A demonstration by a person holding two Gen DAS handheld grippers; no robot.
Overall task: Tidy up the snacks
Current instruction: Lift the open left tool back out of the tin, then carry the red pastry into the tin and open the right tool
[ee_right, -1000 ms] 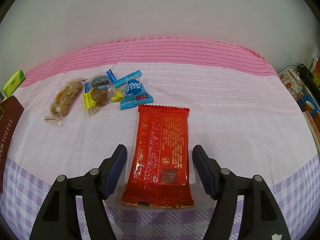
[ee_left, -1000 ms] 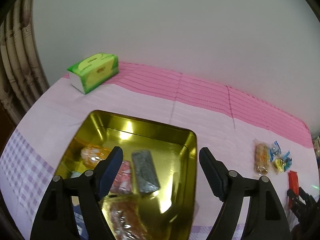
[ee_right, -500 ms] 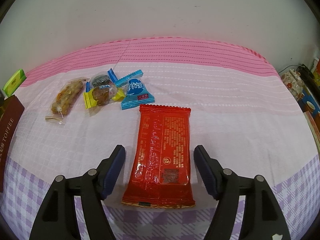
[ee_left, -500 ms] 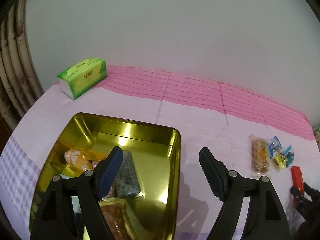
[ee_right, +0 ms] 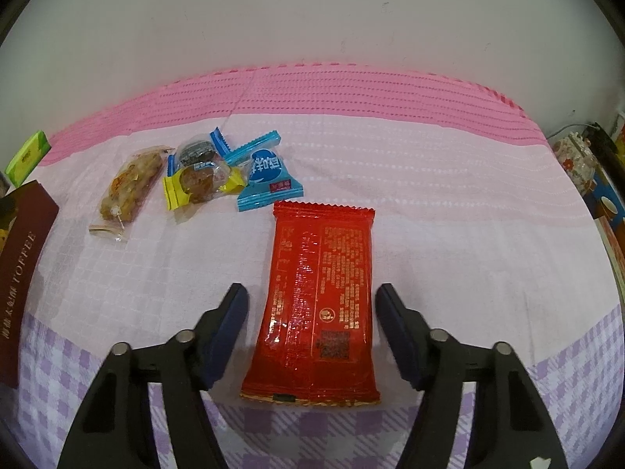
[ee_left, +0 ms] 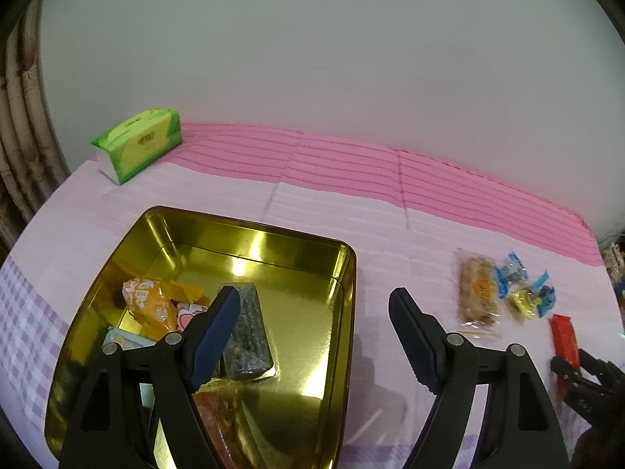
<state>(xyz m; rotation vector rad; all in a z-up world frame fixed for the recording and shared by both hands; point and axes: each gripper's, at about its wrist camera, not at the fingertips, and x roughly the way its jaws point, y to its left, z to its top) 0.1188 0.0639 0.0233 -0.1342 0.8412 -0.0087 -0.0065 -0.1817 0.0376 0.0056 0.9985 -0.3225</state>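
Note:
A gold tin [ee_left: 343, 258] sits on the pink cloth and holds several snacks, among them an orange pack [ee_left: 148, 303] and a grey bar [ee_left: 248, 332]. My left gripper [ee_left: 312, 332] is open and empty above the tin's right rim. A red packet [ee_right: 318, 297] lies flat on the cloth; my right gripper [ee_right: 310, 326] is open with a finger on each side of it, not closed on it. The red packet also shows in the left wrist view [ee_left: 562, 338]. Beyond it lie a nut bar [ee_right: 129, 189], a yellow candy [ee_right: 199, 185] and a blue candy [ee_right: 265, 176].
A green tissue box [ee_left: 138, 144] stands at the back left by the wall. The tin's maroon side [ee_right: 21, 262] is at the left in the right wrist view. Cluttered items [ee_right: 578, 160] sit past the table's right edge.
The left gripper has drifted right relative to the tin, from over its middle to over its right rim. The right gripper has hardly moved around the red packet.

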